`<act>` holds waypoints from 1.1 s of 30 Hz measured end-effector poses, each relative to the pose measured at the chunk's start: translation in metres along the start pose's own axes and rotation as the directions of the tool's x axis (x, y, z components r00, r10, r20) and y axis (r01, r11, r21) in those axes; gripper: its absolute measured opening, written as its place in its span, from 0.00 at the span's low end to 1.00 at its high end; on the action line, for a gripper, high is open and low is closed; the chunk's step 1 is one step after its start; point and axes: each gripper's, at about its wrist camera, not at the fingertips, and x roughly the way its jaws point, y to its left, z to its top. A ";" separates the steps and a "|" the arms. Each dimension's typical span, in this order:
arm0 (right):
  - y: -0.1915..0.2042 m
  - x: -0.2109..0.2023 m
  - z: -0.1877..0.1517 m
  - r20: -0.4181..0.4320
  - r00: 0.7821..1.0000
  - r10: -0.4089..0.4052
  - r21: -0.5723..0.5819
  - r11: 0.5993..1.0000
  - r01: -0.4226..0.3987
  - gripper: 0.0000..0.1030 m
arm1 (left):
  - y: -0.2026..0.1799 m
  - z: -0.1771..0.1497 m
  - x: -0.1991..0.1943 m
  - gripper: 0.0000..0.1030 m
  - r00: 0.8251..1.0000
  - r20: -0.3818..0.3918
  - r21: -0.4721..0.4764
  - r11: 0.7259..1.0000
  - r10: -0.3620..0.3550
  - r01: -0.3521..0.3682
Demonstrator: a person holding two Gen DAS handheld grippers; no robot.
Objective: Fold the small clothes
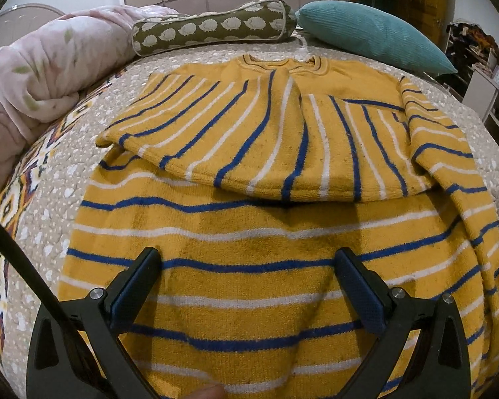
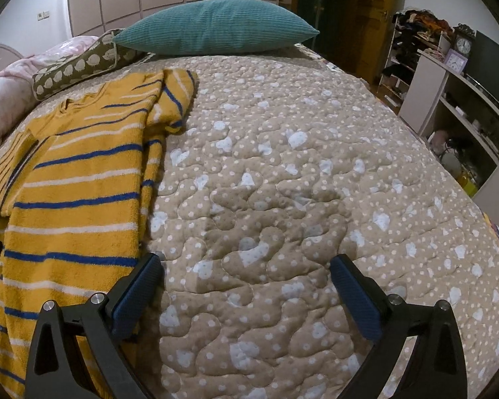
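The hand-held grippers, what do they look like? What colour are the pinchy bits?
Each hand-held gripper, left and right, has a black plastic frame with triangular cut-outs and round silver bolts. The two fingers carry dark blue textured pads. A black cable runs beside the left one.

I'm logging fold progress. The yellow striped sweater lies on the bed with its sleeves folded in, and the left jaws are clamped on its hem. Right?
Not quite: the left gripper is open, jaws spread above the sweater, gripping nothing, as the left wrist view shows. The sweater does lie on the bed with sleeves folded in.
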 end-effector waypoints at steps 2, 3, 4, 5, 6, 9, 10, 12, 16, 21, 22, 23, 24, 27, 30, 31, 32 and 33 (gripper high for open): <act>0.001 0.001 0.000 0.002 1.000 -0.005 0.000 1.000 0.005 1.00 | 0.000 0.000 0.000 1.00 1.000 -0.001 -0.002 1.000 -0.002 0.002; 0.001 0.000 0.000 0.003 1.000 -0.006 0.000 1.000 0.006 1.00 | 0.000 0.000 0.000 1.00 1.000 -0.001 -0.003 1.000 -0.004 0.004; 0.001 0.000 -0.001 0.004 1.000 -0.008 -0.001 1.000 0.008 1.00 | -0.001 0.000 0.000 1.00 1.000 -0.001 -0.005 1.000 -0.005 0.005; 0.002 0.001 0.000 0.005 1.000 -0.009 -0.001 1.000 0.009 1.00 | -0.001 0.000 0.000 1.00 1.000 0.000 -0.005 1.000 -0.005 0.005; 0.002 0.001 0.000 0.005 1.000 -0.009 0.000 1.000 0.009 1.00 | -0.001 0.000 0.000 1.00 1.000 0.000 -0.006 1.000 -0.006 0.006; 0.002 0.000 -0.001 0.005 1.000 -0.009 -0.001 1.000 0.009 1.00 | 0.000 0.000 0.000 1.00 1.000 0.001 -0.005 1.000 -0.004 0.004; 0.002 0.001 -0.001 0.007 1.000 -0.010 -0.001 1.000 0.010 1.00 | 0.000 0.000 0.000 1.00 1.000 0.001 -0.005 1.000 -0.005 0.005; 0.002 0.001 -0.001 0.007 1.000 -0.011 0.000 1.000 0.011 1.00 | 0.000 0.000 0.000 1.00 1.000 0.002 -0.004 1.000 -0.004 0.004; 0.002 0.001 -0.001 0.007 1.000 -0.011 -0.001 1.000 0.011 1.00 | 0.000 0.000 0.000 1.00 1.000 0.002 -0.004 1.000 -0.006 0.006; 0.002 0.001 -0.001 0.007 1.000 -0.012 -0.001 1.000 0.012 1.00 | 0.001 -0.001 0.000 1.00 1.000 0.001 -0.006 1.000 -0.010 0.010; 0.002 0.001 -0.001 0.008 1.000 -0.012 -0.001 1.000 0.012 1.00 | 0.000 -0.001 0.001 1.00 1.000 0.000 -0.008 1.000 -0.011 0.011; 0.002 0.001 -0.001 0.008 1.000 -0.012 -0.001 1.000 0.012 1.00 | 0.002 -0.001 0.001 1.00 1.000 -0.001 -0.010 1.000 -0.016 0.016; 0.002 0.001 -0.001 0.008 1.000 -0.012 -0.001 1.000 0.012 1.00 | 0.002 -0.001 0.001 1.00 1.000 -0.003 -0.014 1.000 -0.021 0.021; 0.002 0.001 -0.001 0.009 1.000 -0.012 -0.001 1.000 0.012 1.00 | 0.003 -0.001 0.001 1.00 1.000 -0.004 -0.016 1.000 -0.024 0.024; 0.002 0.001 -0.002 0.009 1.000 -0.012 -0.001 1.000 0.012 1.00 | 0.003 0.000 0.001 1.00 1.000 -0.004 -0.015 1.000 -0.022 0.022; 0.003 0.001 -0.002 0.009 1.000 -0.011 -0.001 1.000 0.011 1.00 | 0.003 0.000 0.001 1.00 1.000 -0.004 -0.013 1.000 -0.018 0.018; 0.003 0.001 -0.002 0.009 1.000 -0.011 -0.001 1.000 0.011 1.00 | 0.003 0.000 0.001 1.00 1.000 -0.004 -0.011 1.000 -0.015 0.015; 0.003 0.001 -0.002 0.010 1.000 -0.012 -0.001 1.000 0.012 1.00 | 0.003 0.000 0.001 1.00 1.000 -0.004 -0.010 1.000 -0.012 0.012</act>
